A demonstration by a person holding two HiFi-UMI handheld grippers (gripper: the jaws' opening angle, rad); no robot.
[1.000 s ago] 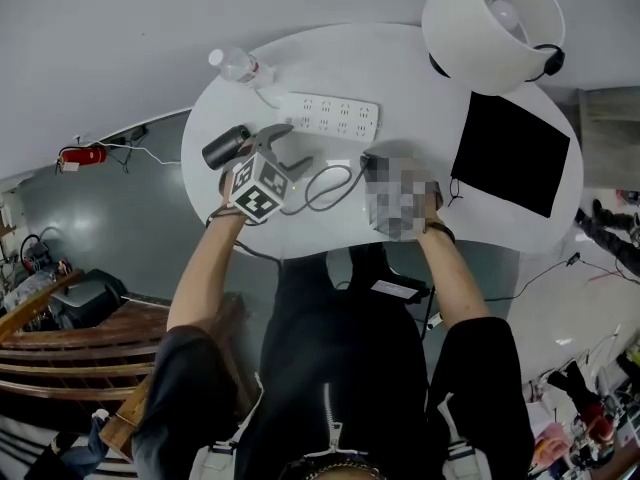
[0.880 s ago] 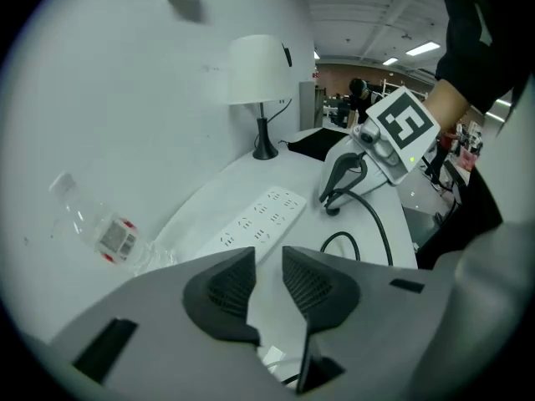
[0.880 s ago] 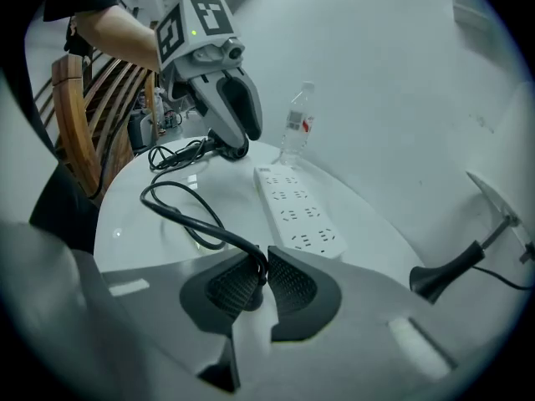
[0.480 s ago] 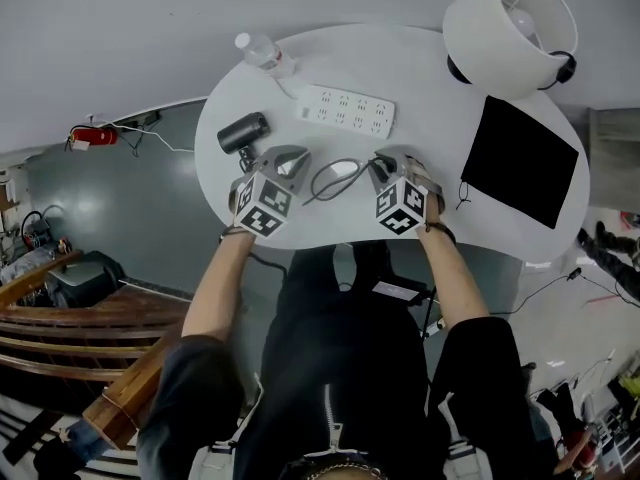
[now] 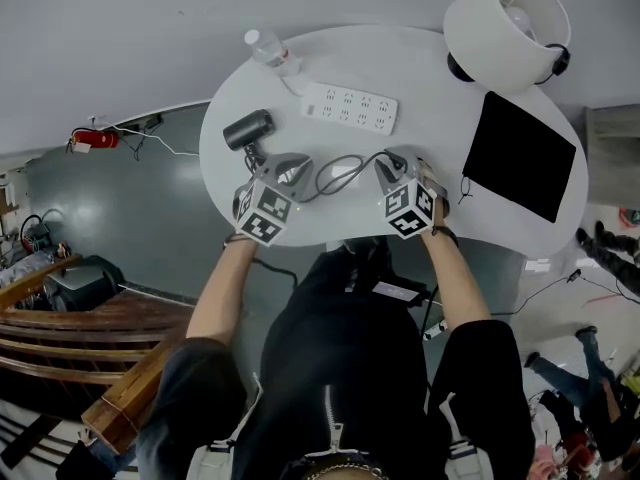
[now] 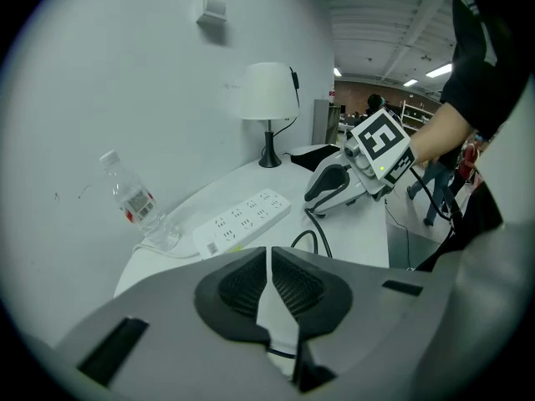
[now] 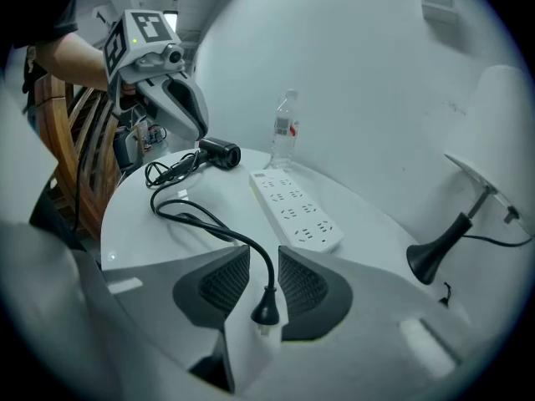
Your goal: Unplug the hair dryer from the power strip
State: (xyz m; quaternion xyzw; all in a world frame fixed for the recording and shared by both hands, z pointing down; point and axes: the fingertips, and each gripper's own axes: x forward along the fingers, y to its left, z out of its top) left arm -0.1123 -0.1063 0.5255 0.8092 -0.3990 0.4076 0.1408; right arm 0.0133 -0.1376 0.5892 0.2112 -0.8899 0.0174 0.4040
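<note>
Hair dryer (image 5: 247,128) lies near the table's (image 5: 430,78) left edge. Its plug (image 7: 266,309) is out of the power strip (image 5: 350,108), lying loose between the right gripper's (image 5: 388,164) jaws, which have just been opening. The left gripper (image 6: 269,284) is closed, with nothing seen in it.

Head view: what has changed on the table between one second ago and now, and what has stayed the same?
The left gripper drew back from the hair dryer and closed on nothing. The right gripper has just been opening its jaws; the plug lies between them, and the pads do not press on it. The hair dryer, power strip, bottle and lamp kept their places.
</note>
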